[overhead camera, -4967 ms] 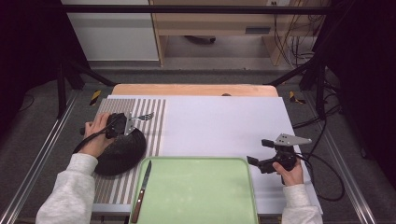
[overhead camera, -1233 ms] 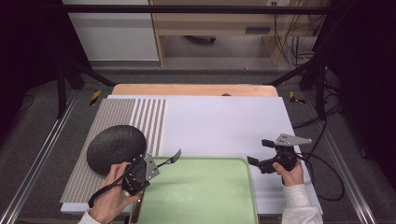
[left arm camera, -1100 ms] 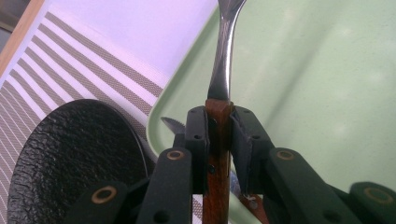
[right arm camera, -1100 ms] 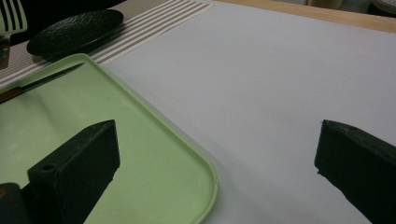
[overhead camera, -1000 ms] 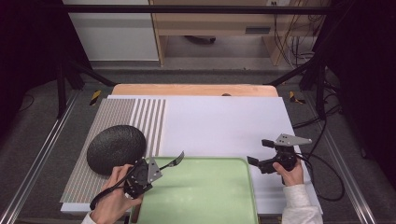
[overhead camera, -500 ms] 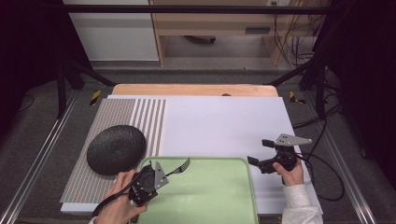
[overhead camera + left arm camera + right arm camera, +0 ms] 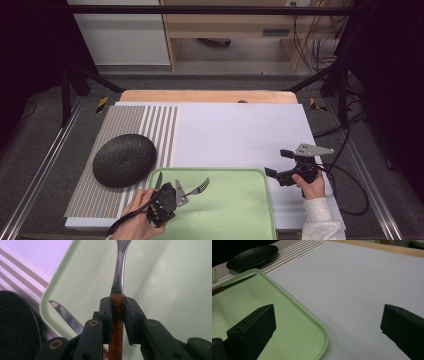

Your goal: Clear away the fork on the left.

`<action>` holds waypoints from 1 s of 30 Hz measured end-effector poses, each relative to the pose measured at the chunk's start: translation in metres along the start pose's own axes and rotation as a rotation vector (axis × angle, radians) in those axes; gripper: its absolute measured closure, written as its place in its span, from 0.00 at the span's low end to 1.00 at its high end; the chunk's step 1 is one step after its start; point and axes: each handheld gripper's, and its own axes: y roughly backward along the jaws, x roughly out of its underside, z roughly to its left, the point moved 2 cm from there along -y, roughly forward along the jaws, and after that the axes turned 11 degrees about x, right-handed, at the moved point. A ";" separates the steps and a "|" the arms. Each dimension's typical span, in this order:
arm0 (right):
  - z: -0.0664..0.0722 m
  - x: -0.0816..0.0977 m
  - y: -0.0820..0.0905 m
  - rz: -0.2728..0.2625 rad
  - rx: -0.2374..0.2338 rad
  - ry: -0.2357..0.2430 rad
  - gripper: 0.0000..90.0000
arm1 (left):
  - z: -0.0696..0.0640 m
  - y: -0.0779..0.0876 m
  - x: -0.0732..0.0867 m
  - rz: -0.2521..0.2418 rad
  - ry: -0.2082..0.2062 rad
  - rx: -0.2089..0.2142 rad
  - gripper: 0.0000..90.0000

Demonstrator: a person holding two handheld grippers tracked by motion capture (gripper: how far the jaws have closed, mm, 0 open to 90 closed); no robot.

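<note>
Left gripper view: fork [image 7: 119,270], stiff, light, slick steel; left hand-held gripper [image 7: 117,315] clamped on wooden handle, tines toward 12 o'clock.

Fork [image 7: 199,187] in left gripper [image 7: 176,192] over green tray [image 7: 235,210]

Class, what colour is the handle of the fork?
Reddish-brown wood handle, seen best in the left gripper view.

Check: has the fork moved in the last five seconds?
Yes. The left gripper carried the fork from above the black plate, toward the person and rightward; it is now over the green tray, beside the knife.
</note>
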 end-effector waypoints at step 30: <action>0.000 0.000 -0.001 0.003 0.001 0.000 0.01 | -0.008 -0.040 0.000 0.081 -0.049 0.077 0.85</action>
